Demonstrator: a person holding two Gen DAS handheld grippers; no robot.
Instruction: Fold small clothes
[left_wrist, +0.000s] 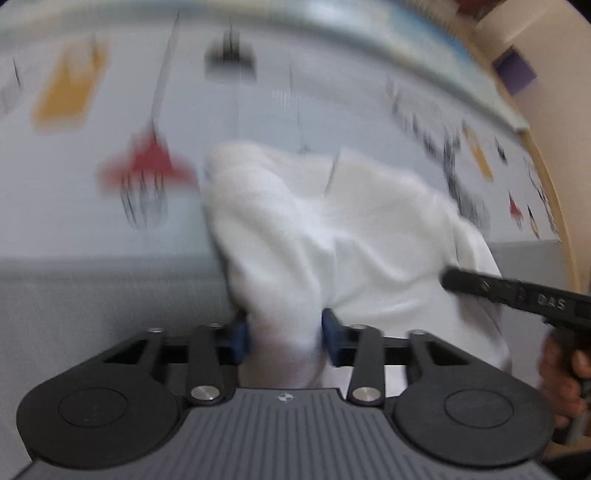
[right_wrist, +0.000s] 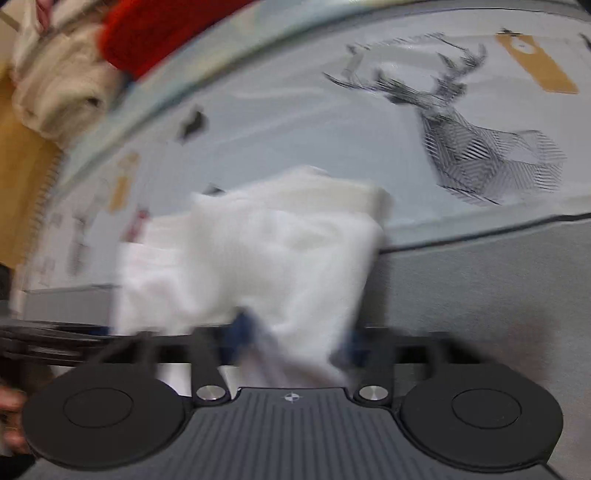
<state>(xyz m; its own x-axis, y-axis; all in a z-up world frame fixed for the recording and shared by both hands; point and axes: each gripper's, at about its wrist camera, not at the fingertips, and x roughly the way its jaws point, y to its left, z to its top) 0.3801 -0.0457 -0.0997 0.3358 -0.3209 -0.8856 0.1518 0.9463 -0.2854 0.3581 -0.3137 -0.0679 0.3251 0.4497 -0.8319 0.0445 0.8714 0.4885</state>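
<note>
A small white garment (left_wrist: 351, 229) lies bunched on the printed cloth near the table's front edge. In the left wrist view my left gripper (left_wrist: 284, 334) has its blue pads pressed on a gathered fold of it. My right gripper's black finger (left_wrist: 517, 295) reaches in from the right onto the same garment. The right wrist view is blurred. There the white garment (right_wrist: 277, 258) runs down between the blue pads of my right gripper (right_wrist: 295, 339), which looks shut on it. The garment's underside is hidden.
A pale tablecloth (right_wrist: 332, 122) printed with a line-drawn deer (right_wrist: 480, 147) and a red shape (left_wrist: 147, 162) covers the table. A grey band (right_wrist: 480, 288) runs along its front. Red cloth (right_wrist: 159, 29) and cream cloth (right_wrist: 62, 85) sit beyond the far edge. A person's hand (left_wrist: 565, 373) holds the right gripper.
</note>
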